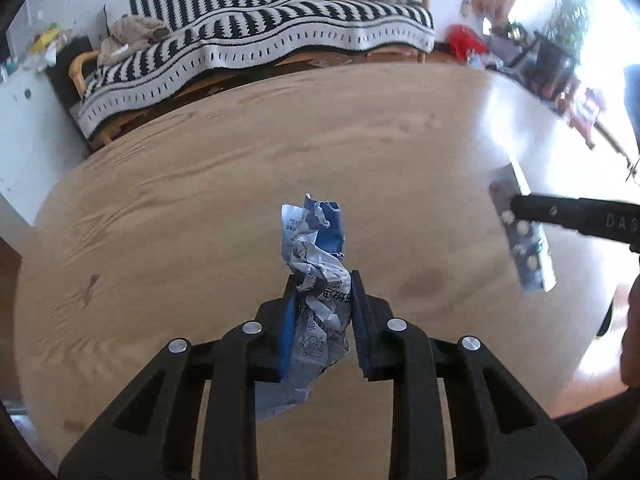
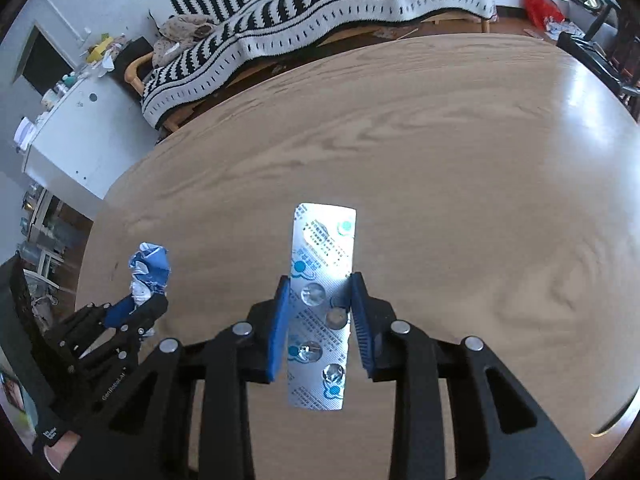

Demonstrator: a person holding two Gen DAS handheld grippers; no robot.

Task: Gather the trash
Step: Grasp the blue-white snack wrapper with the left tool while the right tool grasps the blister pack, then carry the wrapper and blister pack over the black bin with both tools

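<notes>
Two pieces of trash are held clear above the wooden table (image 2: 460, 152), one in each tool: a crumpled blue-and-white wrapper (image 1: 316, 256) is pinched between the nearly closed blue pads of the left gripper (image 1: 322, 280), its long axis running straight out past the fingertips, while a single silver blister pack (image 2: 322, 276) is clamped likewise in the right gripper (image 2: 320, 284), lengthwise along the fingers and projecting beyond them. No bin is seen in either view, so which hand is nearer to one cannot be told, and the tabletop ahead of the fingers is shown bare
</notes>
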